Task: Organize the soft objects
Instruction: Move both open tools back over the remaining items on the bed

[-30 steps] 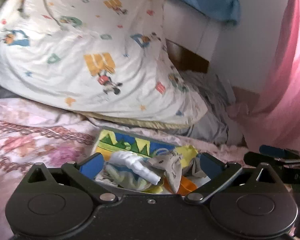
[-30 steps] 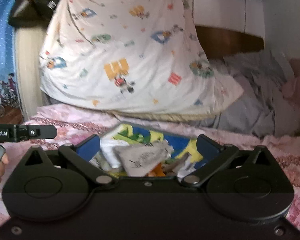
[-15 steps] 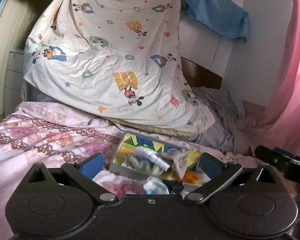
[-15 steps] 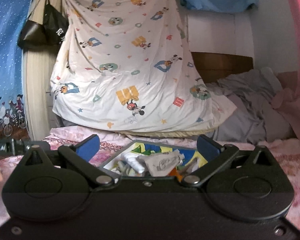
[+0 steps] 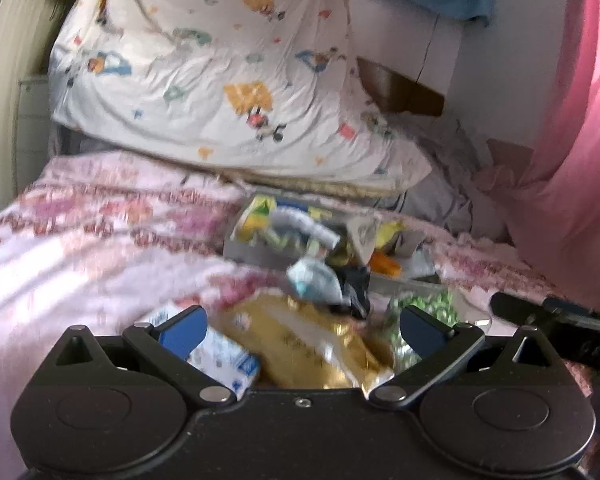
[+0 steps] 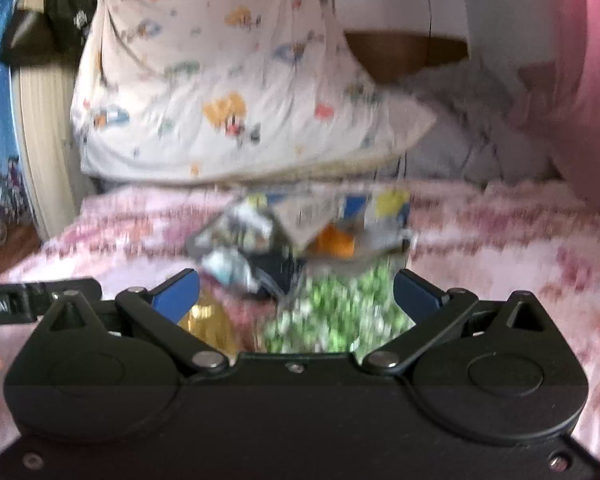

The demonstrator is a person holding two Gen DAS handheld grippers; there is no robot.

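Pink floral bedspread (image 5: 80, 248); crinkled gold packet (image 5: 308, 344), green-speckled bag (image 6: 340, 312).

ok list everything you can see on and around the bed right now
gold packet: one, gold, nearest on the bed, between the left claw's fingers
blue-white packet: one, left of the gold one
green-white bag: one, between the right claw's fingers
box: one, grey with yellow-blue lining, mid bed, stuffed with blurred items
orange item: one, in the box
cartoon-print duvet: one, white, heaped behind
bedspread: pink floral
grey bedding: right rear
pink curtain: right
black bags: hanging, upper left
left claw: open
right claw: open
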